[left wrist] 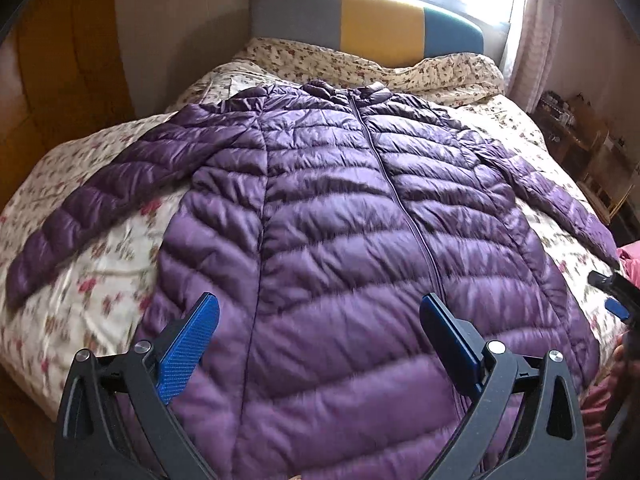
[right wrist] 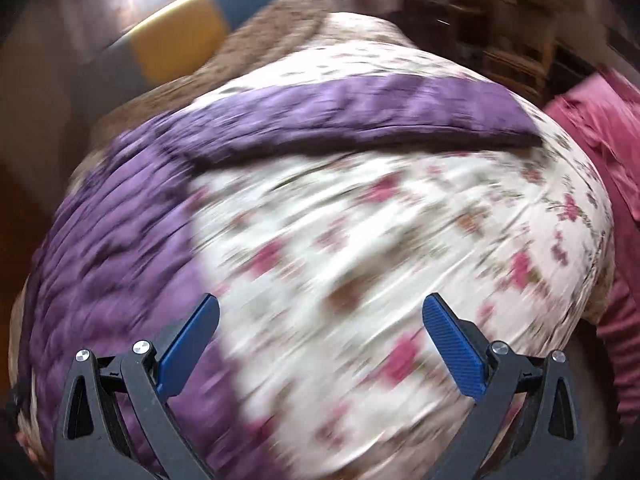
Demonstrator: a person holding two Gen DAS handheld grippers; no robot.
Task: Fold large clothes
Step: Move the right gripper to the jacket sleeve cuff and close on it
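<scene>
Spread across a bed (left wrist: pixel 100 248) under a cream quilt with red flowers: a purple quilted puffer jacket (left wrist: pixel 320 208), laid flat, front side up, zipped along the middle, collar toward the striped headboard (left wrist: pixel 368 20) of grey, yellow and teal. Shiny fabric, stitched in slanting chevron channels that meet at the zip. Both sleeves stretched outward and down at an angle, the left-view sleeve (left wrist: pixel 80 208) resting on the quilt toward the bed's near corner, the other sleeve (right wrist: pixel 360 116) lying as a long band across the quilt in the blurred right wrist view, apart from the body panel by a bare wedge of floral cover. Hem nearest the cameras, slightly puffed and wrinkled.

Beside the bed's right edge, some pink cloth (right wrist: pixel 600 140).

Above the lower front panel, the left tool (left wrist: pixel 320 312), spread wide, gripping nothing. Above the quilt next to the jacket's side edge, the right tool (right wrist: pixel 320 312), likewise parted wide and empty.
</scene>
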